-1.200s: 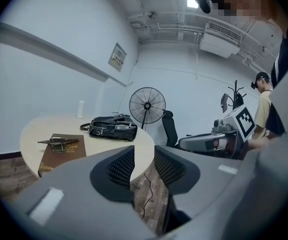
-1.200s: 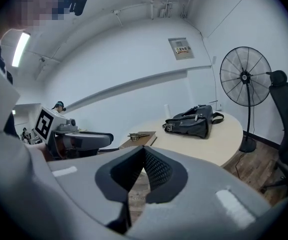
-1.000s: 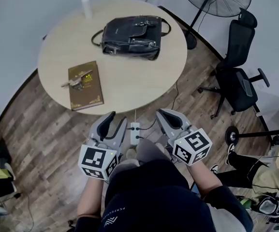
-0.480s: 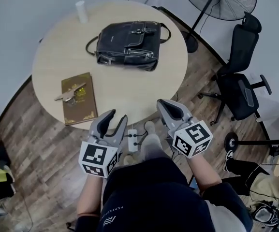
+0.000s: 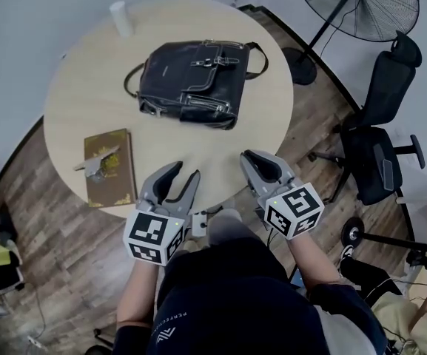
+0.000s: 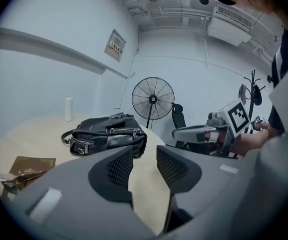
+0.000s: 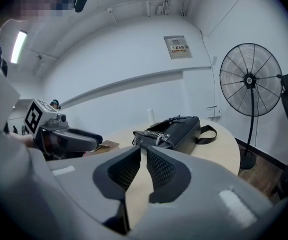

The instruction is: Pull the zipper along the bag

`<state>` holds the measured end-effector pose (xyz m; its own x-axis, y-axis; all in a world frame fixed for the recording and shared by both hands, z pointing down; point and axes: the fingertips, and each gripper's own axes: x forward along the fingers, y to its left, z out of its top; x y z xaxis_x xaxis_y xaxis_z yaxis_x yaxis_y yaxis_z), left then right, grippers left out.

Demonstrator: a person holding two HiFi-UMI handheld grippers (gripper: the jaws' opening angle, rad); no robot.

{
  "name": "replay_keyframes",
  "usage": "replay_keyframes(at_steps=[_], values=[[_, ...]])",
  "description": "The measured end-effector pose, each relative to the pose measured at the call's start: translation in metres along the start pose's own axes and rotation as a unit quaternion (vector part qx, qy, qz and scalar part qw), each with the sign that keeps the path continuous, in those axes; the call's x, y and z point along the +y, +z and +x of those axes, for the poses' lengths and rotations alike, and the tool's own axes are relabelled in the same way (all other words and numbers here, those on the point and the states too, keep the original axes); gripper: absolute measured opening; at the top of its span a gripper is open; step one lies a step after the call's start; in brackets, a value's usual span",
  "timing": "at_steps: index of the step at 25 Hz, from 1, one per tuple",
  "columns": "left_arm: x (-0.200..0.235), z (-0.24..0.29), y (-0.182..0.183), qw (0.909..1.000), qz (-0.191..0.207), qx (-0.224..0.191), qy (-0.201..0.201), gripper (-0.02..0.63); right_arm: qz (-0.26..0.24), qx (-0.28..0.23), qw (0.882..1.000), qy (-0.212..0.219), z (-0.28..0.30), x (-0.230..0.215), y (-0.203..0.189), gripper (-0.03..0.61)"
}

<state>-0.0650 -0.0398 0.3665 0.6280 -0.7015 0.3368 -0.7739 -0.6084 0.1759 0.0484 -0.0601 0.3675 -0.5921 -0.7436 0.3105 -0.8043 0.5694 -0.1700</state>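
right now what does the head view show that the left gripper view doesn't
Only the head view: the wood floor and the marker cube on the left gripper.

Only the left gripper view: a wall panel and a ceiling unit.

Both: the round table, black bag, brown book, white cylinder, standing fan, and the right gripper, its jaws opening with nothing between them.
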Motion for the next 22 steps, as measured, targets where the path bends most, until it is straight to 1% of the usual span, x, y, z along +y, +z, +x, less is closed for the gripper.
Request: replay_keyframes(at_steps=[5,11,17,22], values=[[0.006,0.026,0.006,0.9998,-0.007,0.009,0.014,0.153,-0.004,0.012,1.000,0.001,0.012,-0.030,-0.001,0.079],[0.009,0.055,0.011,0.9992,-0.018,0.022,0.028,0.153,-0.012,0.032,0.999,0.012,0.022,-0.064,-0.007,0.119],[0.014,0.082,0.014,0.9982,-0.021,0.039,0.041,0.155,-0.012,0.060,0.997,0.045,0.039,-0.080,-0.023,0.153],[0.017,0.105,0.018,0.9971,-0.019,0.053,0.051,0.158,-0.014,0.074,0.994,0.080,0.059,-0.082,-0.029,0.160]])
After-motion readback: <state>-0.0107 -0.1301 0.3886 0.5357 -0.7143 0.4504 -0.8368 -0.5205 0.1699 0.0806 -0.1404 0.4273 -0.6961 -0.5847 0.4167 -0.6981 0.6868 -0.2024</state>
